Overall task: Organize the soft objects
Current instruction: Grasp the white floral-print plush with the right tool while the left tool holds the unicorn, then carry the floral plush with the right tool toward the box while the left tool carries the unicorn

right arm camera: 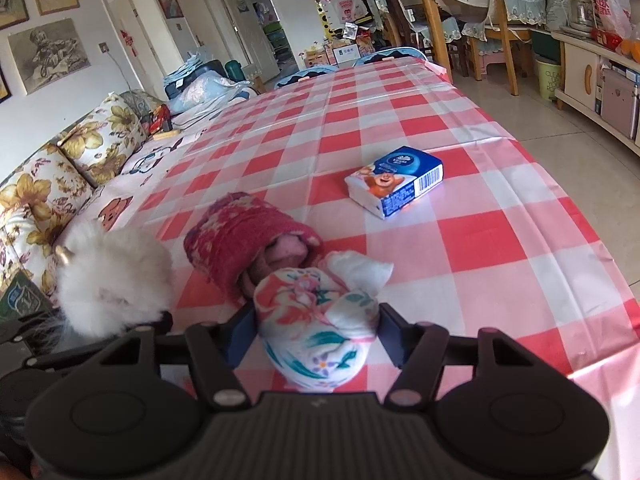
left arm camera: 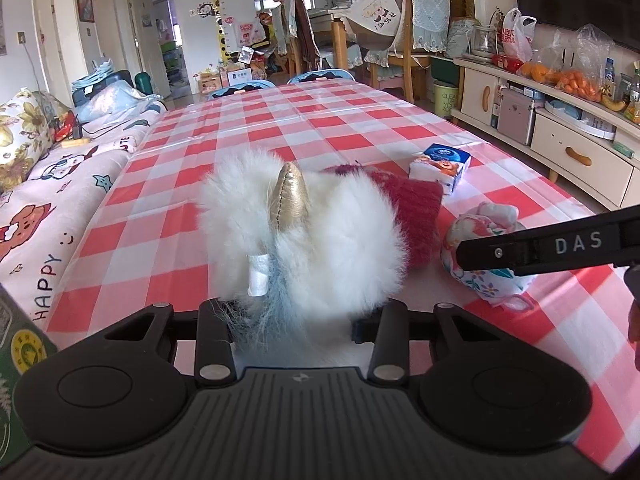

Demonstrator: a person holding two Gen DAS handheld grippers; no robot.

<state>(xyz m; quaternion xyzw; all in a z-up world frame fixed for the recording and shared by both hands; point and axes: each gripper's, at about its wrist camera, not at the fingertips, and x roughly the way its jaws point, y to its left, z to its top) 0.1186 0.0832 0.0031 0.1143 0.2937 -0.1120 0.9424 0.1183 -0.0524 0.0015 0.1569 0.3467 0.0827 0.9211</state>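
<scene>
Soft objects number 4 on the red-and-white checked tabletop (right arm camera: 460, 128): 1 white fluffy plush toy (left arm camera: 320, 240) with 1 gold horn (left arm camera: 289, 194), 1 rolled dark red towel (right arm camera: 244, 236), 1 knotted floral cloth bundle (right arm camera: 316, 320) and 1 blue-and-white pack of tissues (right arm camera: 396, 180).

All but the tissues crowd the near edge. The plush sits at the near left, the red towel just behind and to its right, the floral bundle touching the towel's open end on the near right. The tissue pack lies farther out to the right, well apart from the others.

2 sets of tongs are at work. The left tongs (left arm camera: 298, 320) are clenched on the plush toy, whose fur and blue-grey tail hairs spill over them and hide the pads. The right tongs (right arm camera: 316, 336) grasp the floral bundle, 1 dark pad against each of its sides.

From the left wrist, the plush blocks most of the towel, and a black arm of the right tool crosses in front of the bundle.

Around the tabletop: a sofa with floral cushions (right arm camera: 100, 136) at the left, 2 blue chair backs at the far end, wooden chairs (right arm camera: 496, 20) beyond, and a cream sideboard (left arm camera: 560, 136) at the right.
</scene>
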